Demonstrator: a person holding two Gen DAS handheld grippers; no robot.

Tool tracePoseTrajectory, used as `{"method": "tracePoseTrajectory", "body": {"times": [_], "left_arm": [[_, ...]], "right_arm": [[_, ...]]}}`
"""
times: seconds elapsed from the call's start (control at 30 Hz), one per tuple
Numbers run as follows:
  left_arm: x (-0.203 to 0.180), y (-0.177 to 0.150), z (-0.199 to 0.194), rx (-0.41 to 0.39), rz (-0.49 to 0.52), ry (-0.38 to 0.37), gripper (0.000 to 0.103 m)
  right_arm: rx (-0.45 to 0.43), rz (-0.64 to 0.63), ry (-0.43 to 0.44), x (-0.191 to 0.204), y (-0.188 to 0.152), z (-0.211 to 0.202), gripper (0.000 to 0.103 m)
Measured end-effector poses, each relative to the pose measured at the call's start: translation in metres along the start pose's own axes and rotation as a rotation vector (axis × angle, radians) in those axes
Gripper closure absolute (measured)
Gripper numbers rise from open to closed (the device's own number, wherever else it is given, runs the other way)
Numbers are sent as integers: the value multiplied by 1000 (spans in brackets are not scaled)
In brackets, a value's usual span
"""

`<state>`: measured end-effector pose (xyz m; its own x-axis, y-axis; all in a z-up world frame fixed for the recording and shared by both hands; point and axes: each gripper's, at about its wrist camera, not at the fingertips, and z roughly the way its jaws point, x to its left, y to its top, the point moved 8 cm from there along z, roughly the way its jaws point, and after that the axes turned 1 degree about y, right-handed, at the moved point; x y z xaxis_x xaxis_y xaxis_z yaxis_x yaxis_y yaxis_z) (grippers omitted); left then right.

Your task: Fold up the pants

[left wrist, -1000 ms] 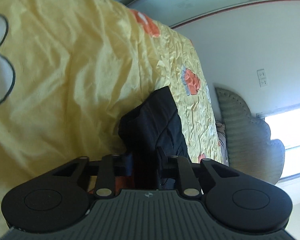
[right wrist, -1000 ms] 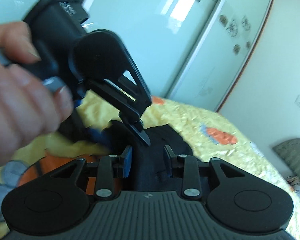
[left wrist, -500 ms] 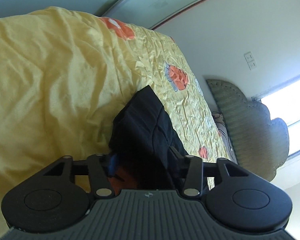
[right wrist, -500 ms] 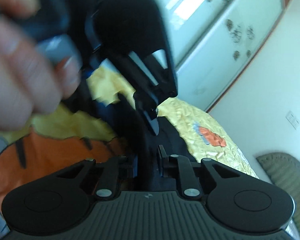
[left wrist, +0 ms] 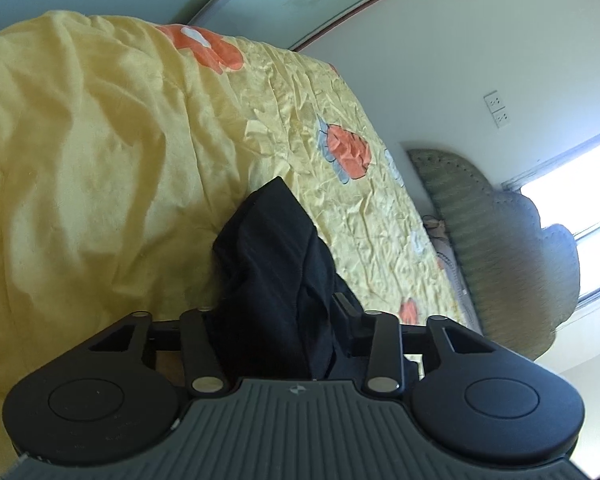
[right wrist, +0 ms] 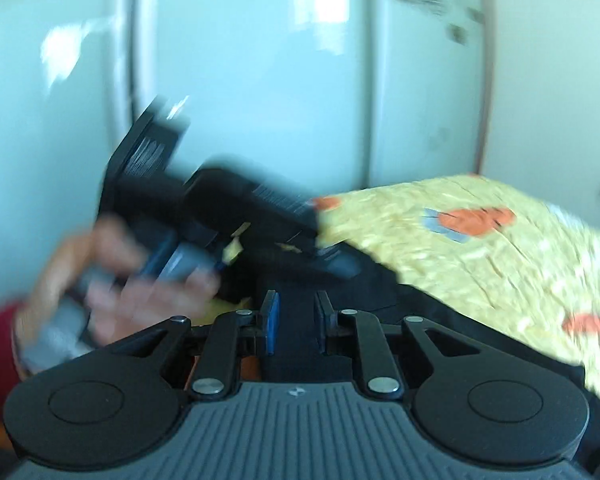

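The black pants (left wrist: 272, 264) lie bunched on the yellow bedspread (left wrist: 100, 160). In the left wrist view my left gripper (left wrist: 276, 312) has its fingers wide apart, with the pants fabric lying between and over them; the left finger is hidden by cloth. In the right wrist view, which is blurred, my right gripper (right wrist: 296, 312) has its jaws a small gap apart with dark pants fabric (right wrist: 380, 292) between and beyond them. The left gripper (right wrist: 332, 260), held by a hand (right wrist: 112, 280), shows ahead of it, pointing down at the pants.
The bedspread (right wrist: 480, 248) has orange and grey prints. A green padded headboard (left wrist: 480, 240) and a bright window (left wrist: 572, 220) are at the right of the left wrist view. Pale wardrobe doors (right wrist: 260, 100) stand behind the bed.
My left gripper's fingers have spread wider over the pants. My right gripper's jaws have opened a little, and its view has swung so the left gripper sits lower and further left.
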<state>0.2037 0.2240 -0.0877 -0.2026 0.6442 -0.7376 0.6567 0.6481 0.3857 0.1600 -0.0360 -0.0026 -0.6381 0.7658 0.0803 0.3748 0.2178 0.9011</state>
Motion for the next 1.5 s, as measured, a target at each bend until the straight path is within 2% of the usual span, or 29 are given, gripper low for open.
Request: {"method": "tracePoseTrajectory", "body": {"times": [0.07,0.1,0.2,0.27,0.37,0.57,0.8,1.17,1.5], "left_arm": [[-1,-1,2,-5,25,24,63],[-1,-1,3,-8,35,36,70],[-2,-1,5,-15,71,70,80],[-5,-2,3,-31,111,89,80],[-15,-4,-4,-66,180,102,81],[-56,-17,-26,-170,368,115,83],[-96,-43,-40,-230,482,107,85],[-155,-89,-37,-238,605,47,86],[-208,-138,-34,-243,705,-22,86]], "right_arm": [[37,52,-58,-19,-4,15,85],[75,63,-75,-25,-9,27,85],[212,40,-65,-23,-32,61,85],[184,24,-84,-23,-30,58,85],[101,126,-76,-30,-18,43,85],[79,237,-52,-37,-15,42,84],[-13,277,-45,-38,-6,15,84],[-134,413,-79,-70,-17,-39,84],[-233,488,-135,-103,-28,-97,84]]}}
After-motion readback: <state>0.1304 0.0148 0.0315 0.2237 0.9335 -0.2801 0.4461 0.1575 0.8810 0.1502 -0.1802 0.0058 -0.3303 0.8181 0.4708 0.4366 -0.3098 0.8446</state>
